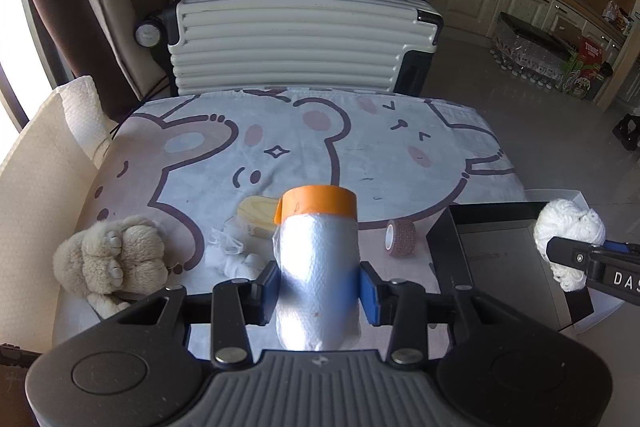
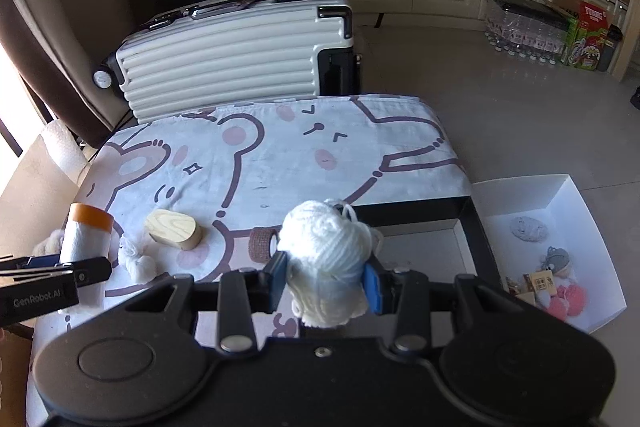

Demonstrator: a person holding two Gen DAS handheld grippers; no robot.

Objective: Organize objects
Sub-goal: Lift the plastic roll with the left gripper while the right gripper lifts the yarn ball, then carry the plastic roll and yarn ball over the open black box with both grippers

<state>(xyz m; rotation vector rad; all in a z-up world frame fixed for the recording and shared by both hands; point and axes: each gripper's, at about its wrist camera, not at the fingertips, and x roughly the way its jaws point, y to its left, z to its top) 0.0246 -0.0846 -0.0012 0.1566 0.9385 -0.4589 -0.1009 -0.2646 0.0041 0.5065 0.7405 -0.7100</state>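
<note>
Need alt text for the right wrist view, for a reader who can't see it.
The right gripper holds a ball of white yarn in its jaws above a table covered in a cartoon bear cloth. Beyond the yarn sit a black tray and a white box; the left gripper grips an orange-capped roll.

Left tongs (image 2: 60, 279) side: you read "GenRobot.AI".
Right tongs (image 1: 592, 259) side: you read "DA", then it is cut off.
Red carton (image 1: 591, 53): you read "TUBORG", roughly.
</note>
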